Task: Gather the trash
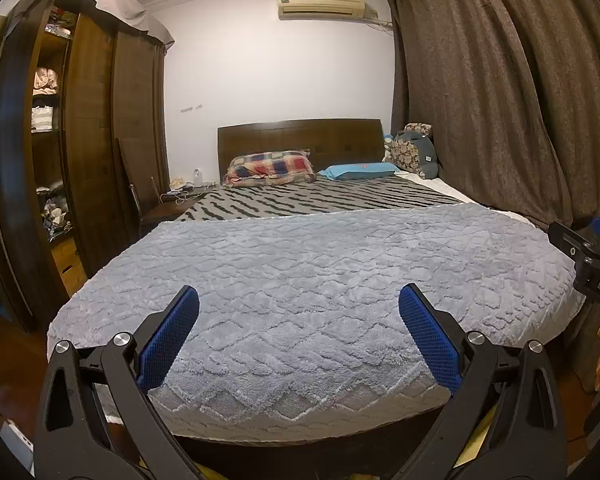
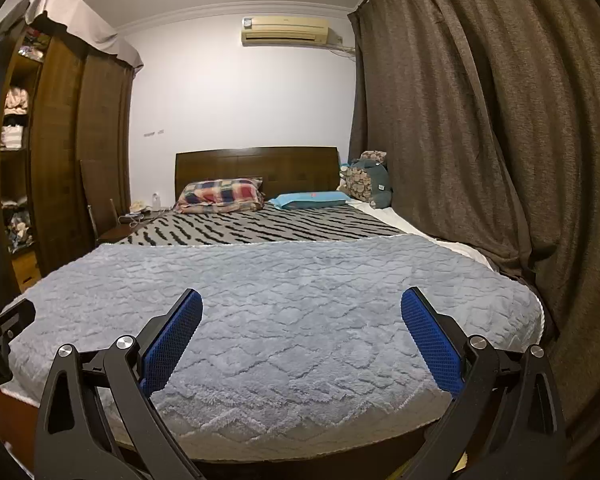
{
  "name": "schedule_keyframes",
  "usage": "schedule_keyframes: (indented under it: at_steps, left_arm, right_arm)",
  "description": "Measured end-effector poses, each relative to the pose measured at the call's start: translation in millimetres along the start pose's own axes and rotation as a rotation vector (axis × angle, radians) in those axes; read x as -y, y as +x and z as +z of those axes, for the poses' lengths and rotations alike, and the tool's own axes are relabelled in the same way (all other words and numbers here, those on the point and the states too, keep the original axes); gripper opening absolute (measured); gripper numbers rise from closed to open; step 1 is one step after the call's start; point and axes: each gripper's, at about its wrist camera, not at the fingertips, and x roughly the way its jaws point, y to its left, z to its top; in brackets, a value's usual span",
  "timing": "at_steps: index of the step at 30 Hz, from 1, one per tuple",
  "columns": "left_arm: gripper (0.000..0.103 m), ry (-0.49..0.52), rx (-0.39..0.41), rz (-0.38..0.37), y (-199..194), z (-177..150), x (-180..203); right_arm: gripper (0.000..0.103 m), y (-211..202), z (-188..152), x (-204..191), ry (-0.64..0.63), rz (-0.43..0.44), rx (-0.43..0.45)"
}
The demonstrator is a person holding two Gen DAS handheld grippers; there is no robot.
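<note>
Facing fluffy quilted blanket (image 1: 300, 280), tongs (image 1: 299, 300) spread.

One bed (image 1: 300, 280), two pillows (image 1: 270, 168), one wardrobe (image 1: 96, 120), one air conditioner (image 1: 322, 5).

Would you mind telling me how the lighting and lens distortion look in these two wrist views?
Left wrist view: warm, dim indoor light; the fisheye bows the wardrobe and curtains, corners go black, and the grey blanket stays sharp. Right wrist view: same warm cast, curtains curving strongly, headboard slightly soft, no glare.
</note>
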Motion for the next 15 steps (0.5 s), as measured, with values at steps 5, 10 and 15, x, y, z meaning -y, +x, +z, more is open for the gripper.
schedule_keyframes:
  at_steps: [5,10,15]
  left_arm:
    - [0.095,-0.001,0.000,0.001,-0.7,0.2,-0.2]
    - [0.095,-0.001,0.001,0.001,-0.4,0.0,-0.4]
    - [0.095,-0.004,0.002,0.007,-3.0,1.0,-0.1]
  right_arm:
    - [0.100,0.2,-0.1,-0.5,0.002,-0.001,-0.001]
    - [0.100,-0.4,-1.2,-1.8,0.004,-0.001,-0.006]
    - [0.100,-0.6,-0.6,-1.1,0.005,-0.001,-0.006]
